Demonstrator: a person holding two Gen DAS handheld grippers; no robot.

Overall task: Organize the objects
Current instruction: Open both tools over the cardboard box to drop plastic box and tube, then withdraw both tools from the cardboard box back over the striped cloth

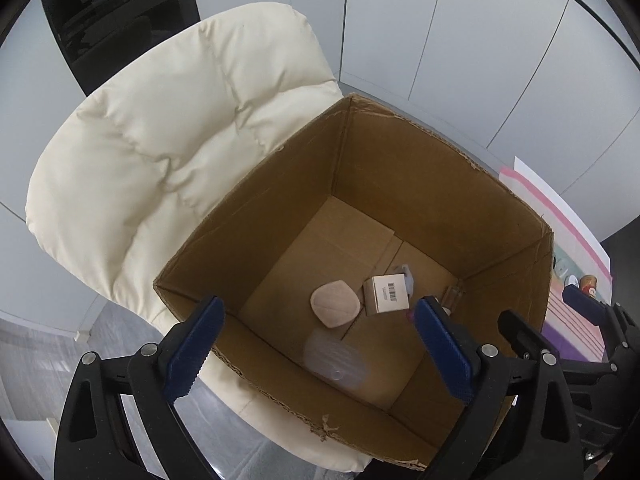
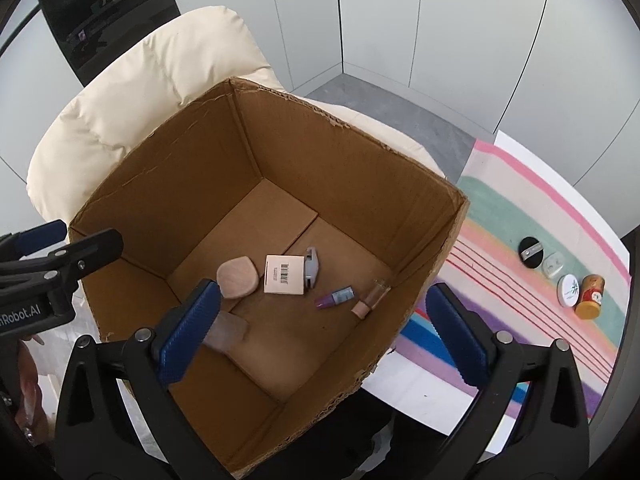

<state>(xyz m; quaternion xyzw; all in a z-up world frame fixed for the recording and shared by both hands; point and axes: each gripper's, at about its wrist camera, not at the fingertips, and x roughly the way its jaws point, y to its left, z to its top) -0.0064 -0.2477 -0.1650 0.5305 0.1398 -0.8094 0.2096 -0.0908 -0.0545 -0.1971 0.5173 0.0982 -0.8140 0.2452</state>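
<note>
An open cardboard box (image 1: 256, 176) (image 2: 460, 216) stands on a cream padded chair (image 1: 160, 140). On the box floor lie a beige puff (image 2: 236, 278), a white barcode carton (image 2: 284, 274), a grey item (image 2: 312, 268), a purple-blue tube (image 2: 334, 298), a clear bottle (image 2: 372, 298) and a blurred translucent piece (image 1: 334, 360). Above the box's near left side my left gripper (image 1: 320, 346) stands open with nothing pinched. My right gripper (image 2: 324, 332) is open over the box's near right corner, empty. Each gripper shows at the edge of the other's view.
To the right of the box a striped cloth (image 2: 520, 320) covers a white table. On it sit a black round item (image 2: 531, 252), a small white item (image 2: 554, 265), a white round tin (image 2: 569, 290) and a brown jar (image 2: 590, 296). White wall panels stand behind.
</note>
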